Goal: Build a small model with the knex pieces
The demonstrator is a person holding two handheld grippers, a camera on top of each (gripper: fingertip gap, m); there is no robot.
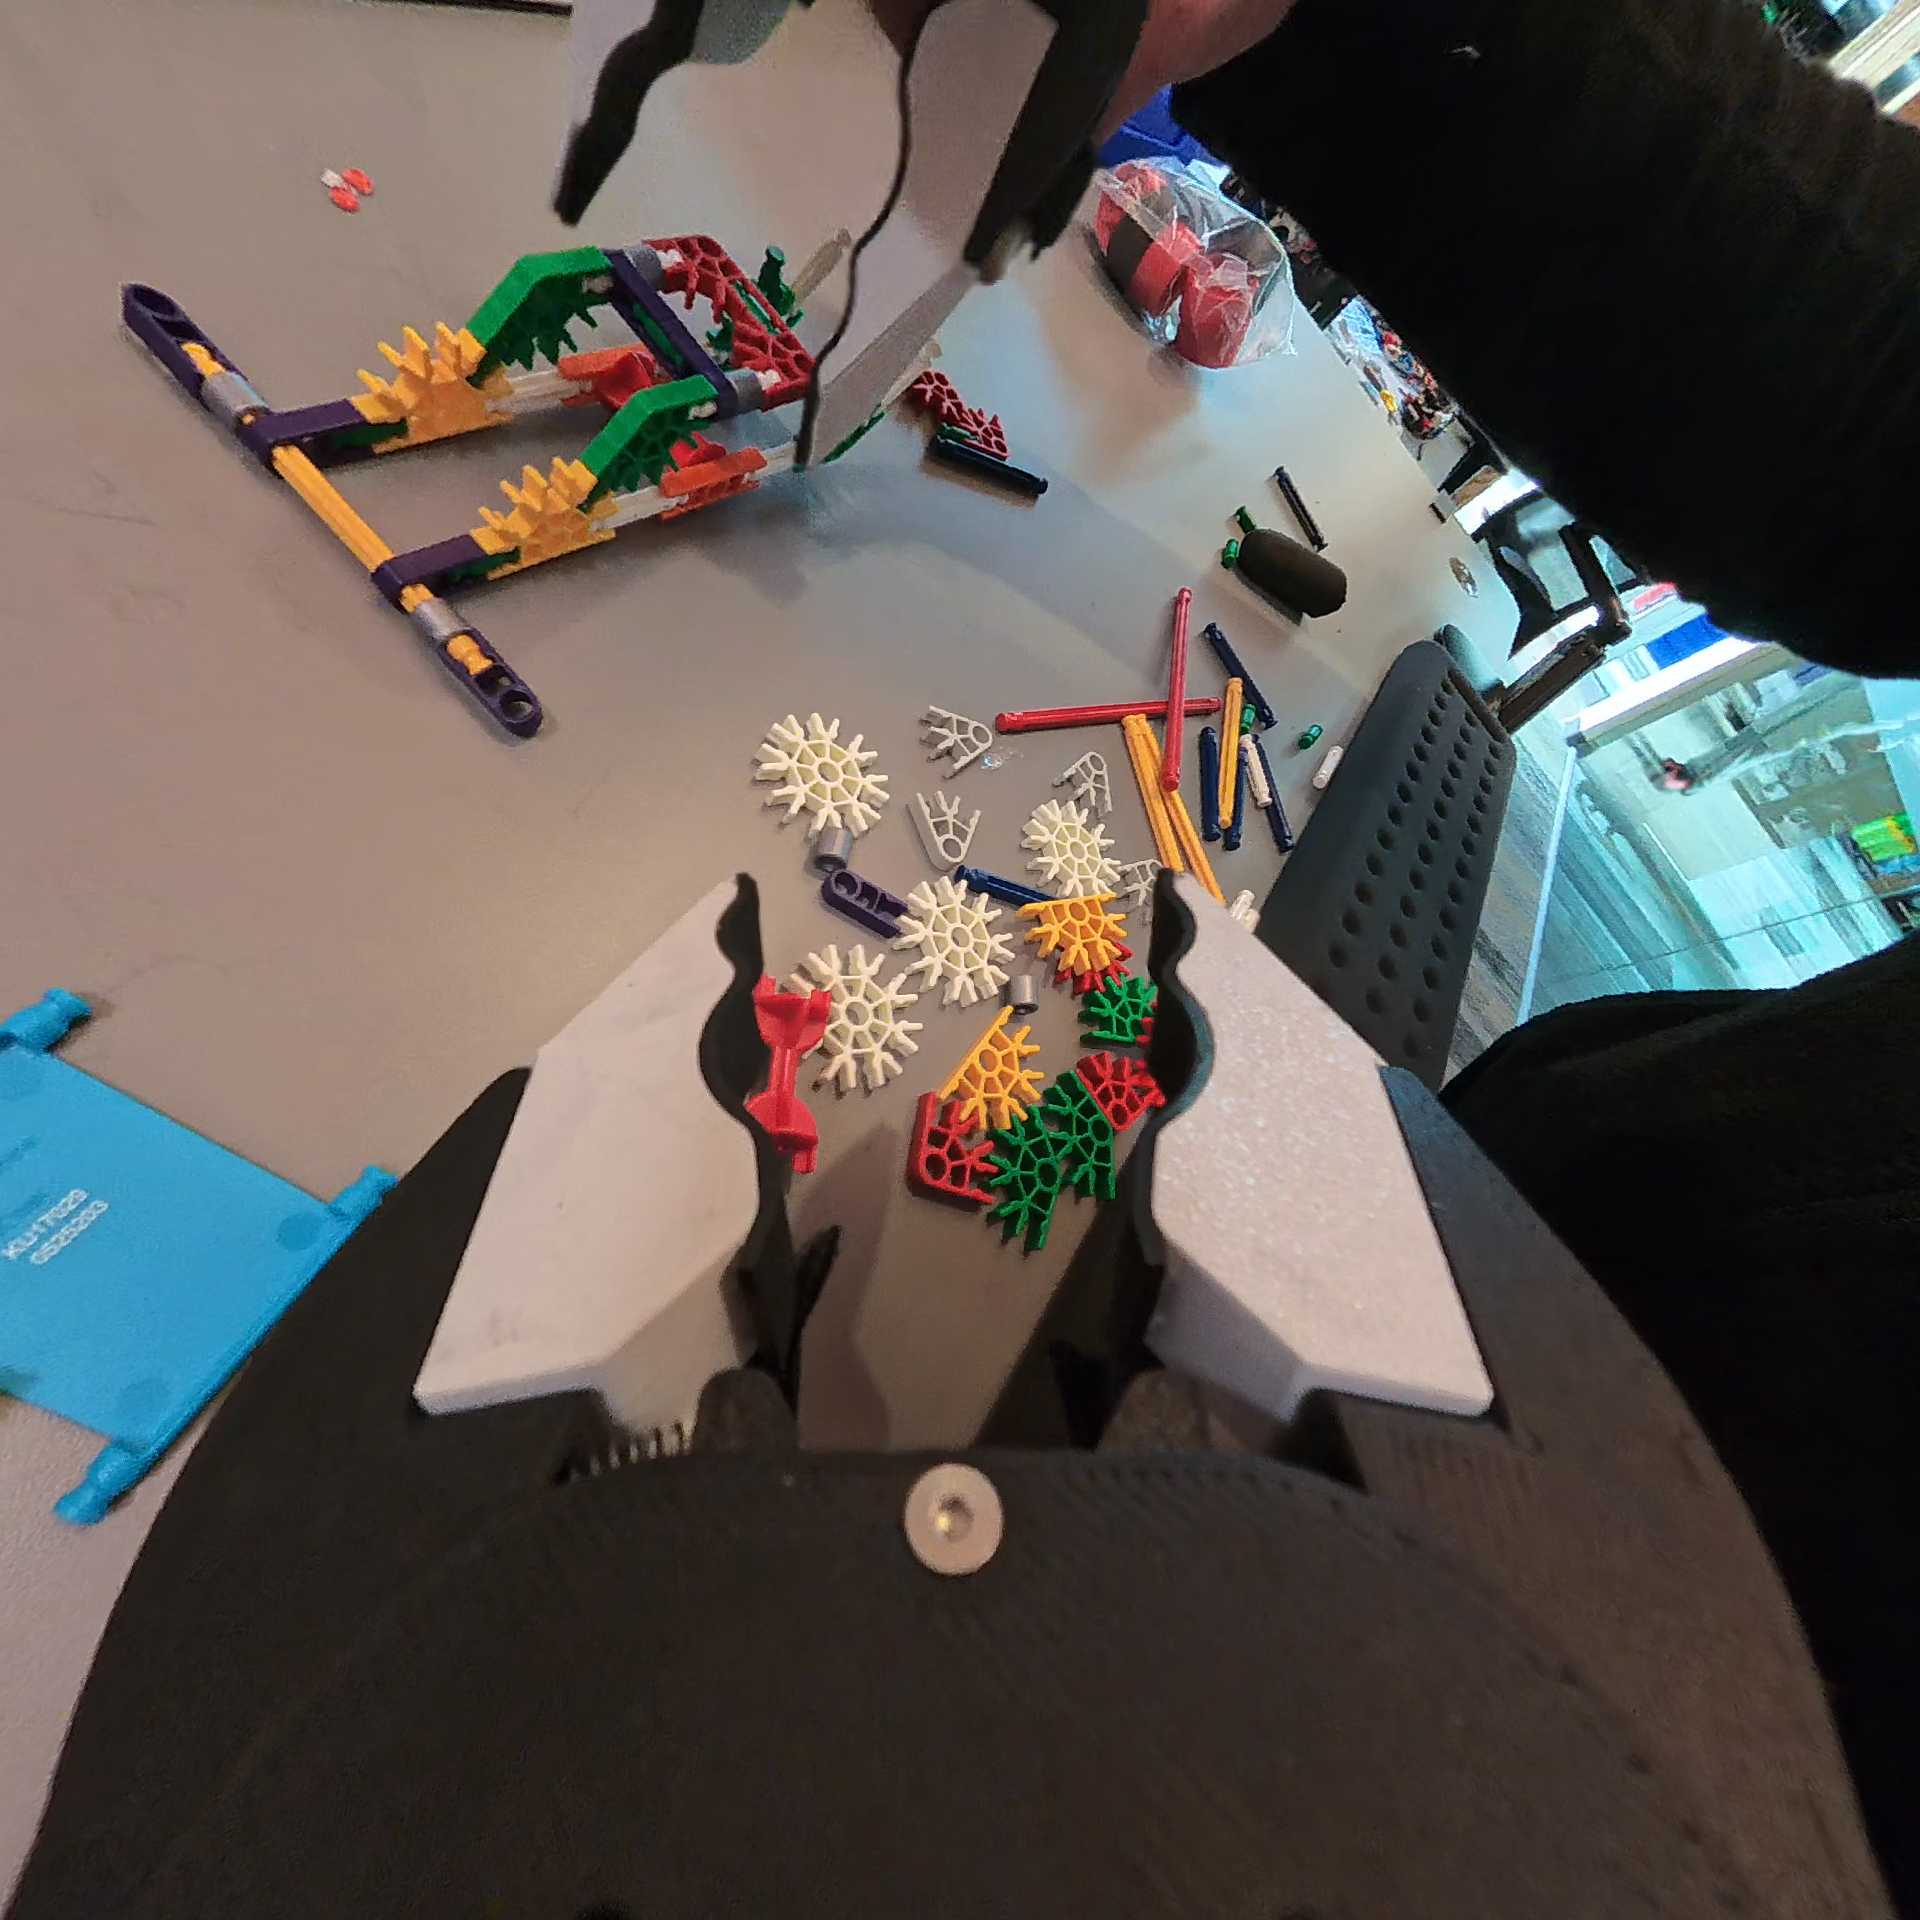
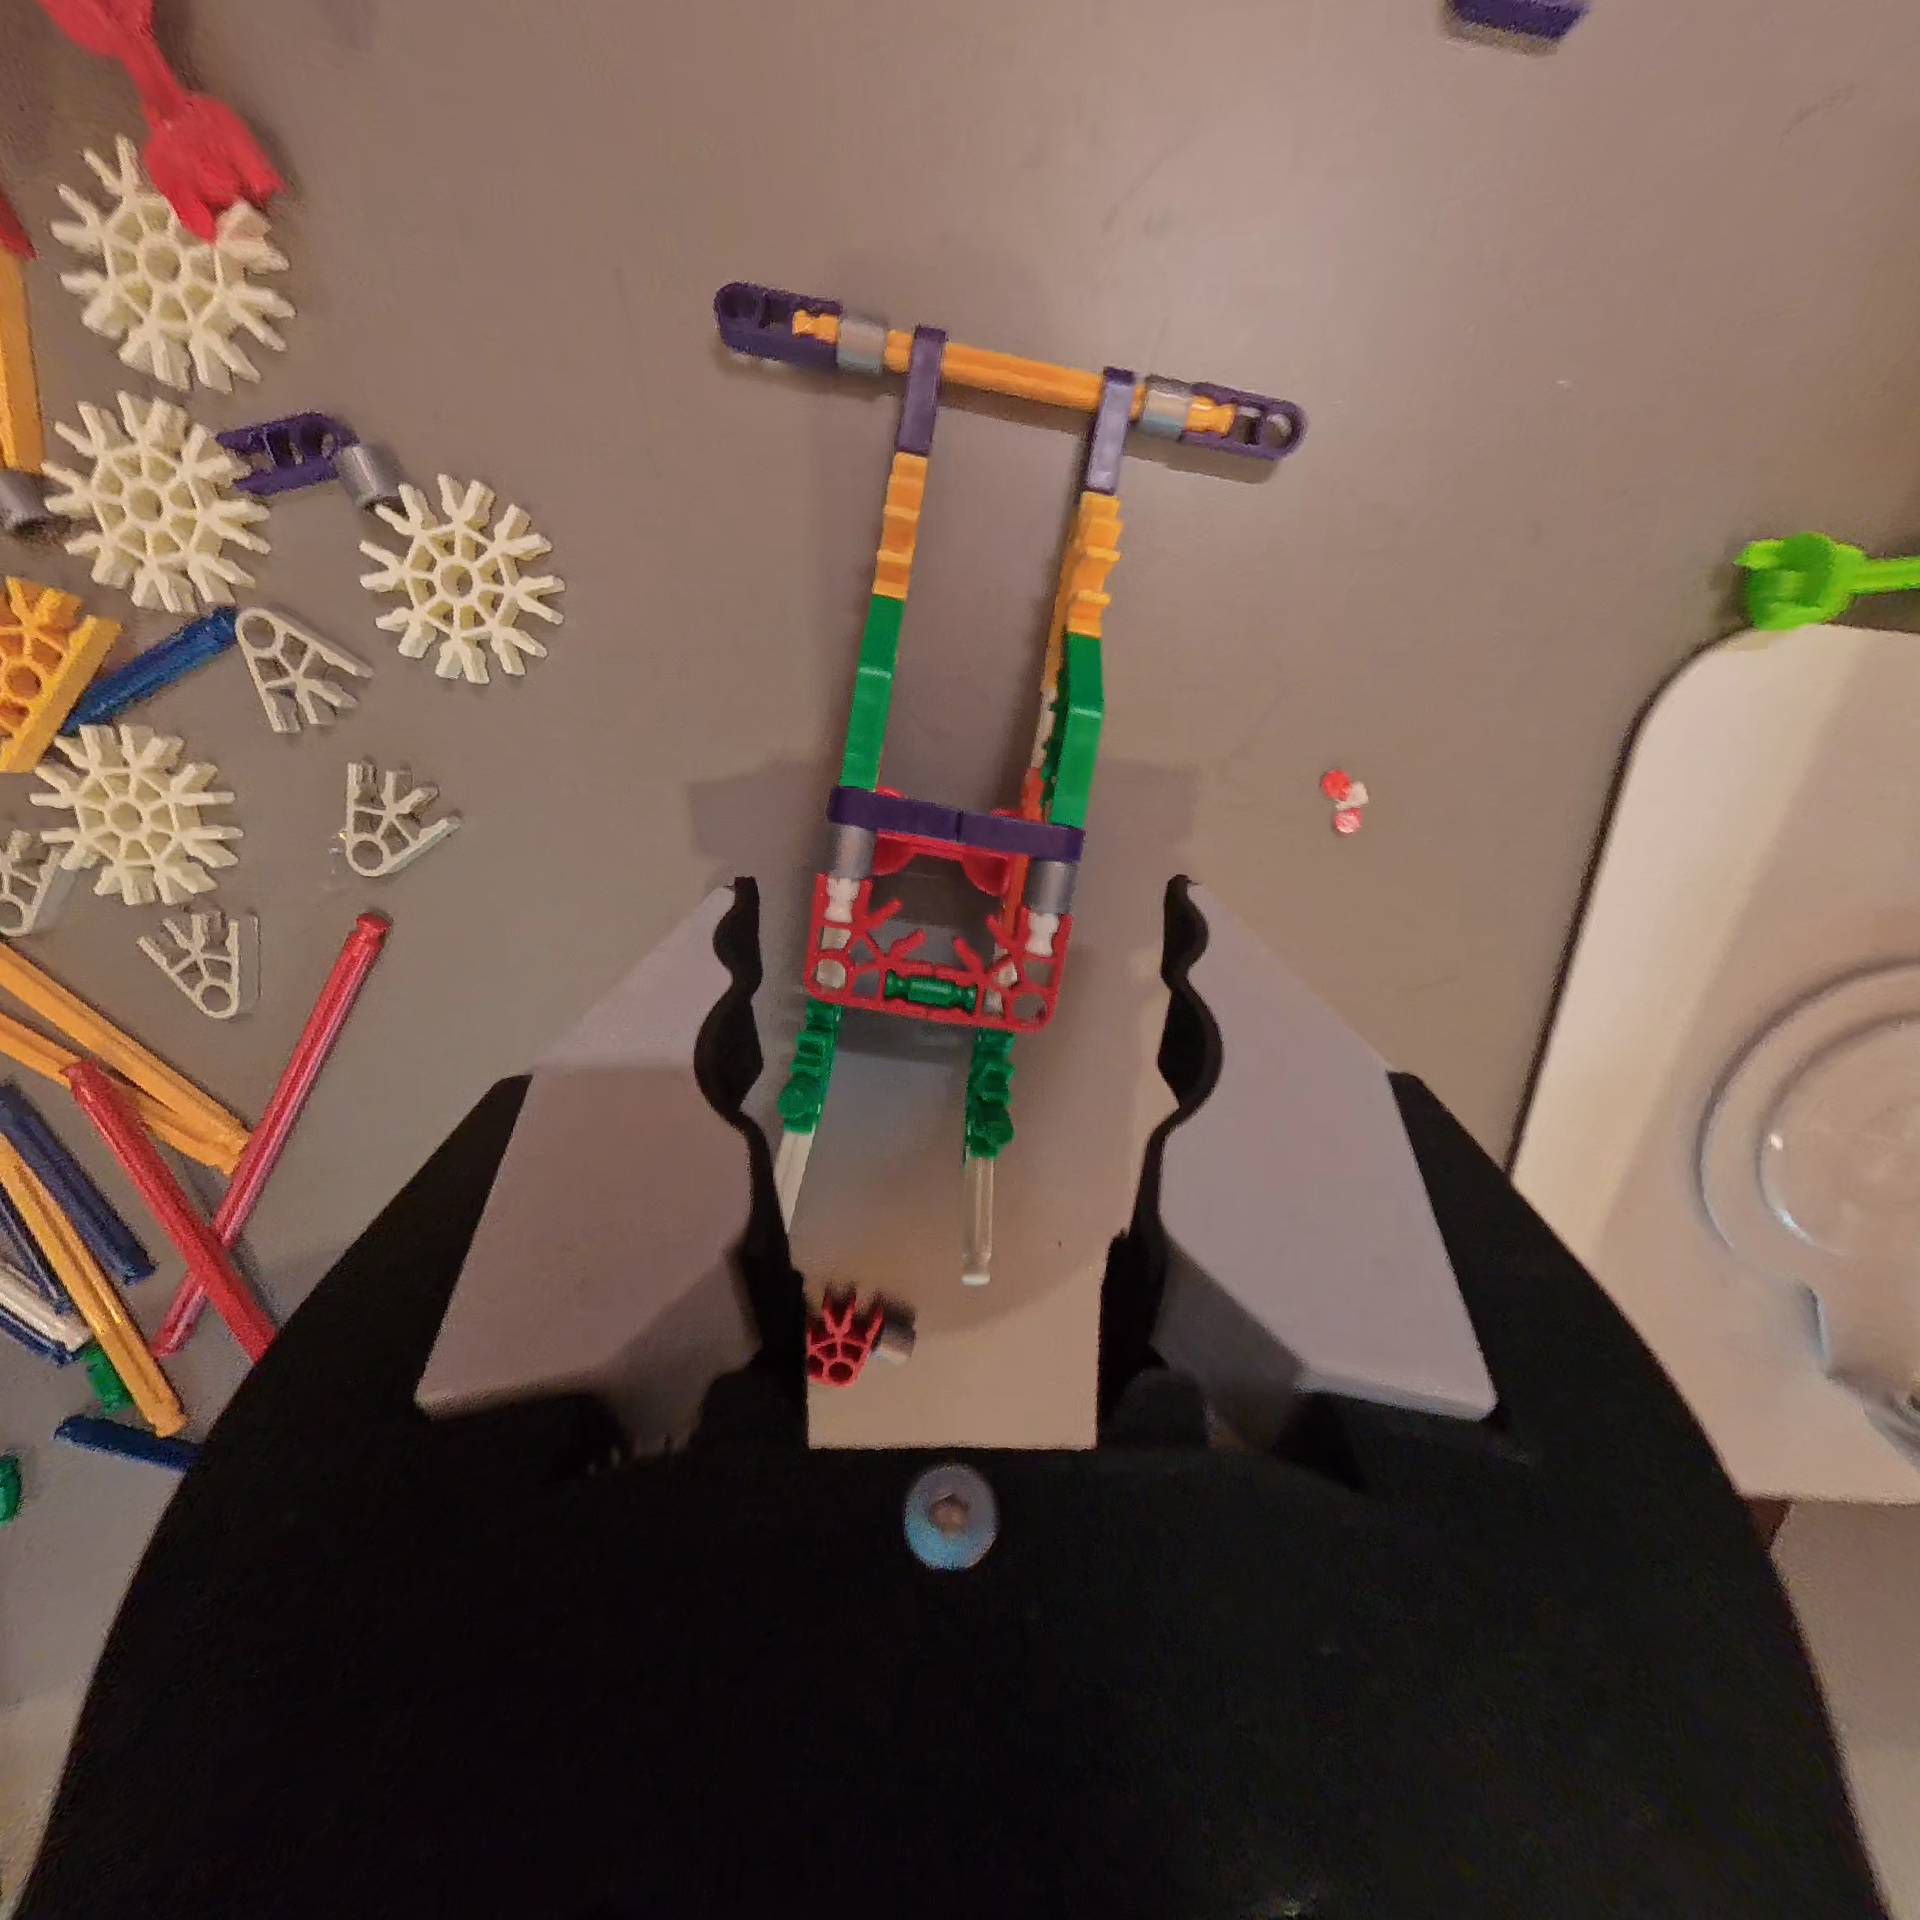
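On the grey table [image 1: 312, 831], the left gripper [image 1: 958, 899] hovers wide open over loose connectors [image 1: 1049, 1143], a red rod [image 1: 784, 1081] against one finger. The right gripper [image 2: 956, 896], also wide open, straddles the coloured model's [image 2: 977, 727] near end.

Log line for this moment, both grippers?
left gripper: open, over loose connector pile | right gripper: open, over built frame | table: grey
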